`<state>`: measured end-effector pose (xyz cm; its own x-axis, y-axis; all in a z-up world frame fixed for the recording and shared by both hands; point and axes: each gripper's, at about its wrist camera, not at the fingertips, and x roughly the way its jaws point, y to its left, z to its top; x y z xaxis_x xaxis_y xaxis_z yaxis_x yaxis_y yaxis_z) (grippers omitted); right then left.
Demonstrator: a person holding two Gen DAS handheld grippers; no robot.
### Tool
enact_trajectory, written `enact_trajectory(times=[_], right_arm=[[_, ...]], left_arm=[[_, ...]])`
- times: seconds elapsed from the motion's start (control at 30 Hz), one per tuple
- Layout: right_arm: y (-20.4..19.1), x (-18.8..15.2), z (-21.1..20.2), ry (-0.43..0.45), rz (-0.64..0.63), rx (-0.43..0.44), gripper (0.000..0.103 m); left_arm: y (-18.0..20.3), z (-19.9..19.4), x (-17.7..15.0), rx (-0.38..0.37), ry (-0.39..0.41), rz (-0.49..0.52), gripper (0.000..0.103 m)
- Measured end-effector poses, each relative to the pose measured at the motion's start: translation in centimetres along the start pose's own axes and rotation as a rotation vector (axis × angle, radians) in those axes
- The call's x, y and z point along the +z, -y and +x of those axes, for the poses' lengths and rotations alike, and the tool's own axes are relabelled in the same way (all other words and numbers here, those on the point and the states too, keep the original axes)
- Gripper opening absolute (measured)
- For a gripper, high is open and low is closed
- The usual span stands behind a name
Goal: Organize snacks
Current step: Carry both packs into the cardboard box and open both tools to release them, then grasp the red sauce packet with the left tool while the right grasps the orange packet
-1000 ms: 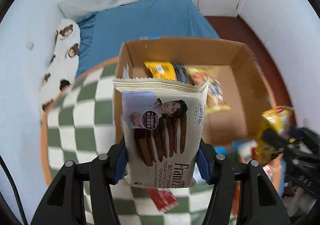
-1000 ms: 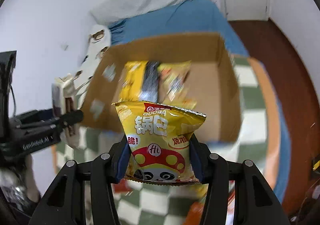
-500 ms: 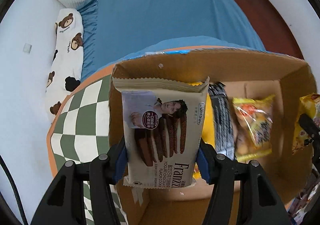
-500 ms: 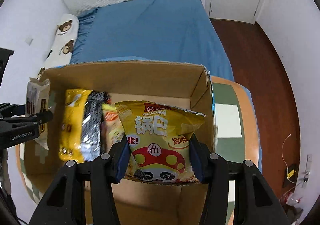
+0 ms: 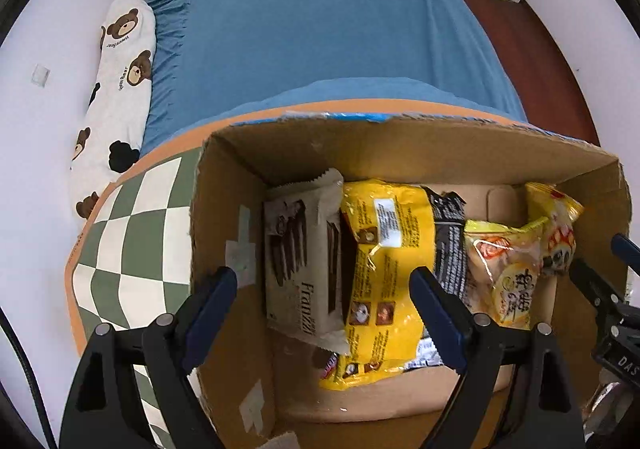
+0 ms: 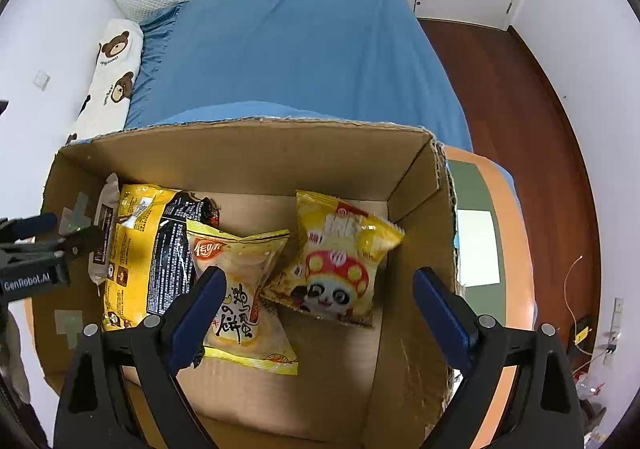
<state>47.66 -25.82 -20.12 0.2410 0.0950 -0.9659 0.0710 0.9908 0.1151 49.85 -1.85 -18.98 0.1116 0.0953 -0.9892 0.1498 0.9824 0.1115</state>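
Observation:
An open cardboard box (image 5: pixel 400 145) (image 6: pixel 256 153) holds several snack packs. The beige Franzzi cookie pack (image 5: pixel 300 261) lies at the box's left end, also showing in the right wrist view (image 6: pixel 105 229). The yellow panda chips bag (image 6: pixel 340 265) lies at the right end, seen too in the left wrist view (image 5: pixel 558 233). Between them lie a yellow pack (image 5: pixel 384 269), a black pack (image 5: pixel 450 245) and a yellow biscuit bag (image 6: pixel 240 289). My left gripper (image 5: pixel 324 297) is open and empty above the box. My right gripper (image 6: pixel 318 295) is open and empty above the box.
The box stands on a round table with a green-and-white checked cloth (image 5: pixel 132 249) and an orange rim (image 6: pixel 516 233). A blue bed (image 5: pixel 320 29) with a bear-print pillow (image 5: pixel 116 89) lies behind. Wooden floor (image 6: pixel 520 89) is to the right.
Both grippers opened and let go. The cookie pack dropped into the box's left end and the panda chips bag dropped into its right end.

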Motion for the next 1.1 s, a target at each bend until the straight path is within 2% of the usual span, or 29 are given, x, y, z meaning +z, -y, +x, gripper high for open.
enact_trajectory(times=[0.3, 0.67, 1.1], right_arm=[[0.0, -2.8, -1.7, 0.031, 0.016, 0.015, 0.096], [-0.5, -8.8, -6.7, 0.148, 0.008, 0.005, 0.096], [-1.8, -15.3, -14.1, 0.273, -0.025, 0.018, 0.096]], left_arm=[[0.3, -2.9, -4.0, -0.037, 0.112, -0.032, 0.088], [1.0, -8.2, -11.3, -0.074, 0.293, -0.051, 0.088], [1.9, -13.2, -18.4, -0.115, 0.406, -0.060, 0.088]])
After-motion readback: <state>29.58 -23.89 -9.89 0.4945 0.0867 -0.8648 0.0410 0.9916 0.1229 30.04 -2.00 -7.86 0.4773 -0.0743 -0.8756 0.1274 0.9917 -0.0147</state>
